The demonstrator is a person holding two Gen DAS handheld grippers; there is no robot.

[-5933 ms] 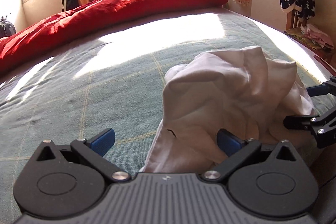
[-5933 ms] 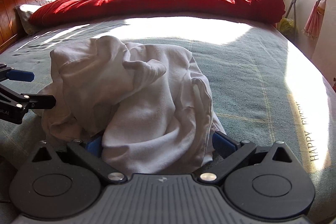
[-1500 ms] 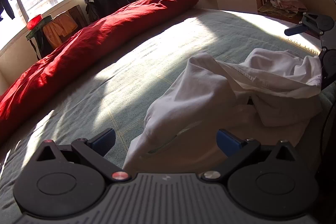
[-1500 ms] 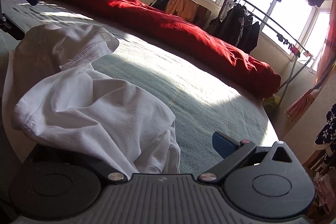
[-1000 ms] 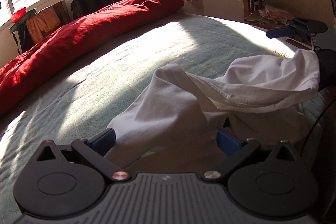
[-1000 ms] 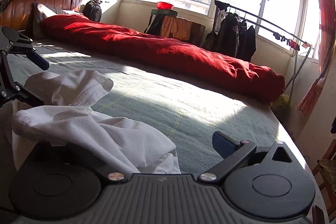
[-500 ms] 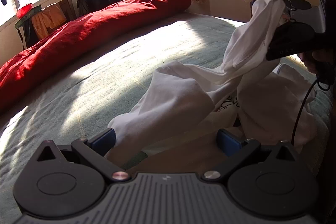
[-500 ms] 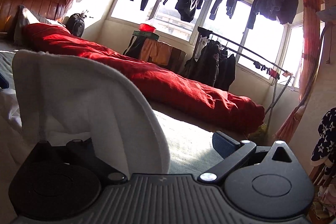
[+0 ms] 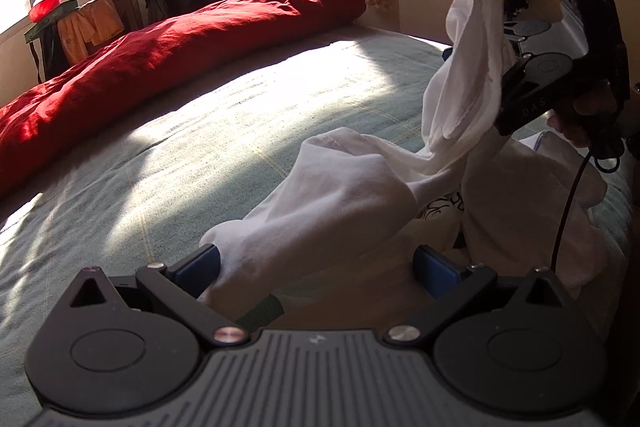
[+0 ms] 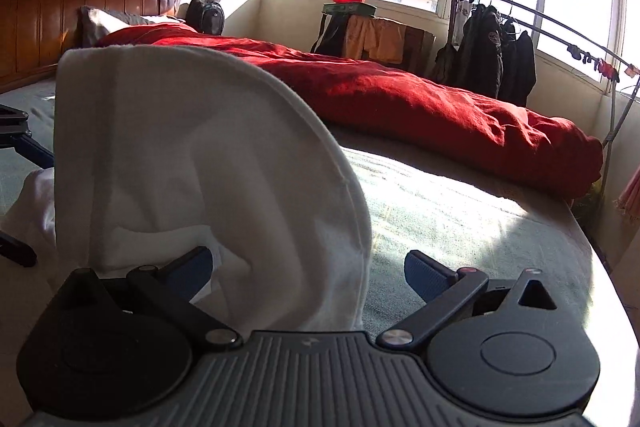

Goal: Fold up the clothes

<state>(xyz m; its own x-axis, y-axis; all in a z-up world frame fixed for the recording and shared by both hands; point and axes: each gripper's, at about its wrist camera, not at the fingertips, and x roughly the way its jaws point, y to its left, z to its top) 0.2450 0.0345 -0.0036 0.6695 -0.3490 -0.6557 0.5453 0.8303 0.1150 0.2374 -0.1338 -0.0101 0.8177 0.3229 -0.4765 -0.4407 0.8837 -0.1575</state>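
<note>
A crumpled white garment (image 9: 340, 195) lies on the bed's grey-green sheet (image 9: 200, 147). My left gripper (image 9: 316, 265) is open low over the bed, with the near end of the garment between its blue pads (image 9: 198, 263) and touching the left one. At the right, the black body of the right gripper (image 9: 552, 67) holds one part of the garment up in the air. In the right wrist view my right gripper (image 10: 310, 269) is open, and the white garment (image 10: 180, 155) drapes over its left finger and hides that fingertip.
A rolled red duvet (image 9: 160, 55) runs along the far side of the bed. A person's hand (image 9: 576, 123) and a black cable (image 9: 568, 195) are at the right. A wooden headboard (image 10: 80, 15) and a rack of dark clothes (image 10: 492, 55) stand beyond.
Over the last second the right gripper rose from bed level and carried one part of the white garment up with it. The left gripper has stayed low and open.
</note>
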